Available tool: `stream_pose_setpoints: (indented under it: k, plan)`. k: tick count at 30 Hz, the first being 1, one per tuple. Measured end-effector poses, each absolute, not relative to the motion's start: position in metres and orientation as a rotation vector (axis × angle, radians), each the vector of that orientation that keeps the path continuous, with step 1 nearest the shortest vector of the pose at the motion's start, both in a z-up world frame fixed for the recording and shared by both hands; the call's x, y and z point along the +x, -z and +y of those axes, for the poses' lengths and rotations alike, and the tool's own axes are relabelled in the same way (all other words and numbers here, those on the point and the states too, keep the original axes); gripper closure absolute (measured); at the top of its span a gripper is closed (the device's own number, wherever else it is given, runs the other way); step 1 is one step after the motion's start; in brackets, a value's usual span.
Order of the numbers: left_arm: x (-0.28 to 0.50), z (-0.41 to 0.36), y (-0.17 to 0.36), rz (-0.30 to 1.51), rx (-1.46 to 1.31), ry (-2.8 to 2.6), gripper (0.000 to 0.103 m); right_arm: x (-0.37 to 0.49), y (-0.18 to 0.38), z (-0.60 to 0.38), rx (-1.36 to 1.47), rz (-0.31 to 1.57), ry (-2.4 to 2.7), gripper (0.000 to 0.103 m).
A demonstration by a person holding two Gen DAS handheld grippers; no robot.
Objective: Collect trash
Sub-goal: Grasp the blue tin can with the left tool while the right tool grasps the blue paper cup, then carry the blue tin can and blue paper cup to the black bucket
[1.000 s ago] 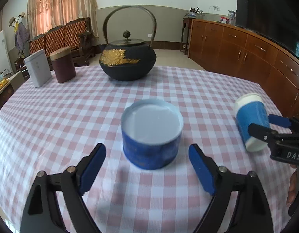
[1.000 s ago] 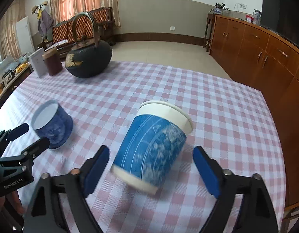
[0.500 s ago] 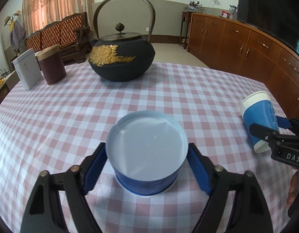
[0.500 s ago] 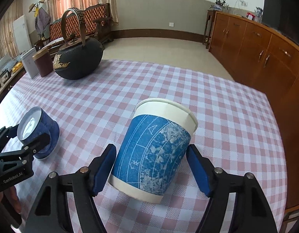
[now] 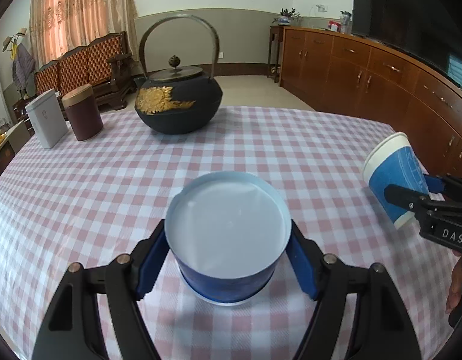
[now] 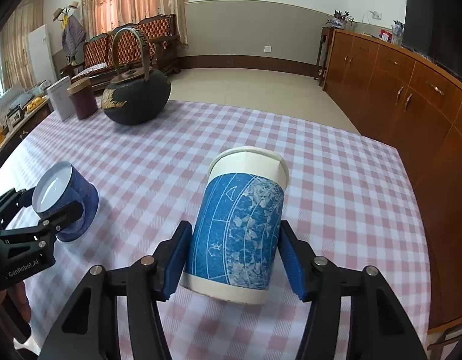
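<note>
A short blue paper cup stands upside down on the checked tablecloth, its white base facing up. My left gripper is shut on it, blue pads on both sides; it also shows in the right wrist view. A taller blue-and-white paper cup is tilted with its rim away from me. My right gripper is shut on its lower body. That cup also shows at the right edge of the left wrist view.
A black iron teapot with gold decoration stands at the back of the table. A maroon canister and a white tin stand at the back left. The table edge runs along the right, wooden cabinets beyond.
Both grippers moved forward around their cups and closed on them. The tall cup has tipped from lying sideways to more upright.
</note>
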State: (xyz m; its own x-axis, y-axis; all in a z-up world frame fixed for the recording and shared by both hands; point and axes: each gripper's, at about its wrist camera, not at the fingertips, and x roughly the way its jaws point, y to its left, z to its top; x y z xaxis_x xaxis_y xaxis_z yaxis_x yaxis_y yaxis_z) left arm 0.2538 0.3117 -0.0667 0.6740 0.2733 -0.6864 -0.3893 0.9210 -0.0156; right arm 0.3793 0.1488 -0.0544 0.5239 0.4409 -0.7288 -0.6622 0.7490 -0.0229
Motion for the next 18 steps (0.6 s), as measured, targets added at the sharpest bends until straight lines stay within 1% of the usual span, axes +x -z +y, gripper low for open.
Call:
stream_pose_setpoints:
  k: [6, 18]
  plan:
    - [0.242, 0.297, 0.063, 0.739, -0.157, -0.356, 0.028, 0.363, 0.052, 0.132, -0.319, 0.76, -0.685, 0.048]
    - [0.221, 0.253, 0.046, 0.71, -0.115, -0.284, 0.028, 0.317, 0.028, 0.08, -0.317, 0.7, -0.659, 0.048]
